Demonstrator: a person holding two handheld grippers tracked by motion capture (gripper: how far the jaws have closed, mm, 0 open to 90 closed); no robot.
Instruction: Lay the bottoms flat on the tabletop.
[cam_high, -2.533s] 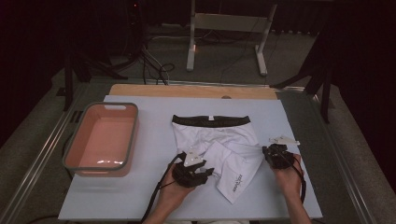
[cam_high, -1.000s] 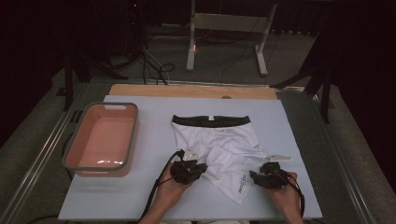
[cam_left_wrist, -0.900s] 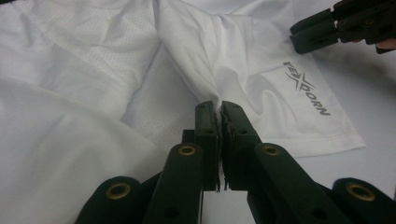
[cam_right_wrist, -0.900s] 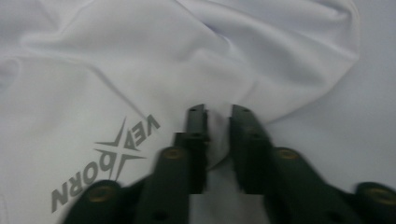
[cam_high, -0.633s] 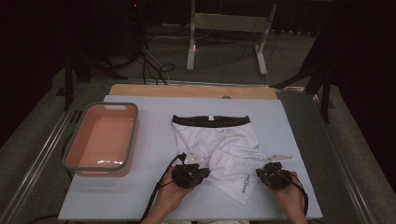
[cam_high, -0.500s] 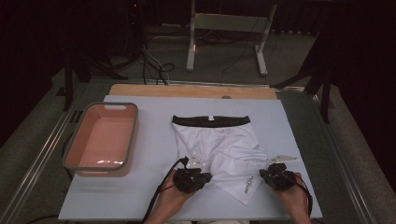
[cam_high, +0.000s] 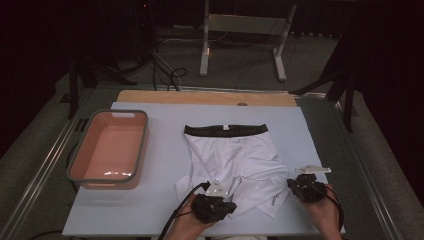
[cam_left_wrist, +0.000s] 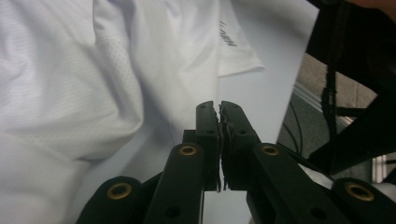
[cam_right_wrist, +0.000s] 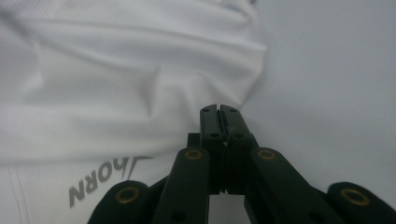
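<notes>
White shorts (cam_high: 235, 155) with a black waistband (cam_high: 227, 131) lie crumpled on the pale table (cam_high: 165, 125). My left gripper (cam_high: 231, 205) rests at their lower edge near the table's front, with its jaws shut. In the left gripper view the left gripper (cam_left_wrist: 218, 105) shows no cloth between its pads, and the shorts (cam_left_wrist: 93, 84) spread beyond and to the left. My right gripper (cam_high: 291, 184) sits at the right leg's edge, shut. In the right gripper view the right gripper (cam_right_wrist: 218, 108) has its tips against a fold of the shorts (cam_right_wrist: 140, 70). I cannot tell whether cloth is caught there.
A pink tub (cam_high: 142, 145) with a grey rim stands on the table's left side. A wooden strip (cam_high: 200, 97) runs along the far edge. Beyond it stands a metal frame (cam_high: 240, 30) on the floor. The table's right edge lies close behind my right hand.
Both hands have shifted to the right, the left one also nearer the front edge. The printed leg hem of the shorts has slid right with them. The right gripper's jaws have shut.
</notes>
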